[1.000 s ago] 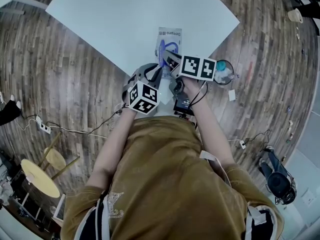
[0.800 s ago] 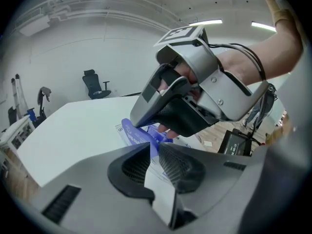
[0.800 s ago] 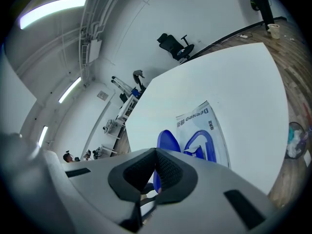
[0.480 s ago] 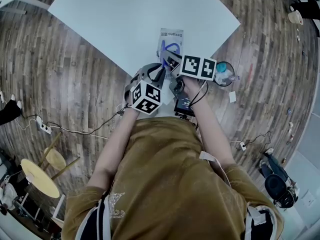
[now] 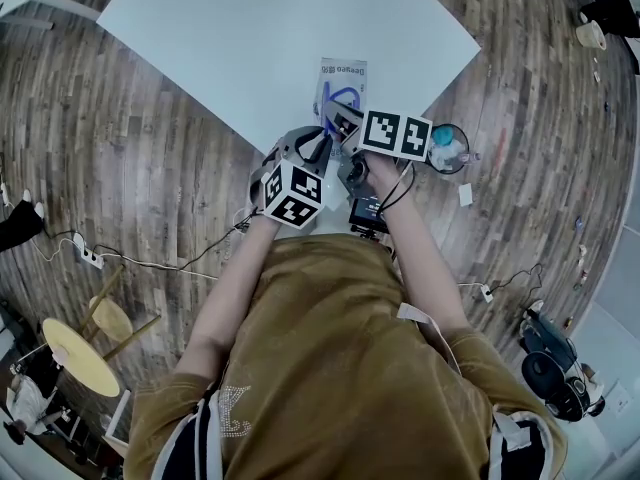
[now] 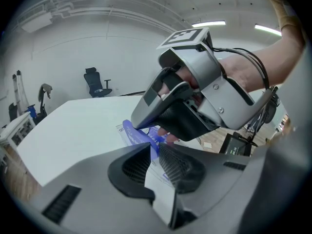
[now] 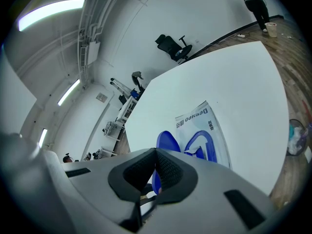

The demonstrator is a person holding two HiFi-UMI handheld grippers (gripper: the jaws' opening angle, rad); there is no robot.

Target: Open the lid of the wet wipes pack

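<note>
Pinching lid (image 7: 166,140): right gripper (image 7: 156,152) is clamped on it, flap raised. Left gripper (image 6: 153,145) is clamped on the wet wipes pack (image 7: 204,123) at the near edge of the white table (image 5: 250,38).

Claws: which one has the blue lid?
The right claw has it, shut on the raised blue lid. The left claw is instead shut on the near edge of the wet wipes pack.

Beyond the wet wipes pack (image 5: 341,80) the white table (image 5: 250,38) lies open; the left gripper (image 5: 318,150) and right gripper (image 5: 343,121) crowd its near end
</note>
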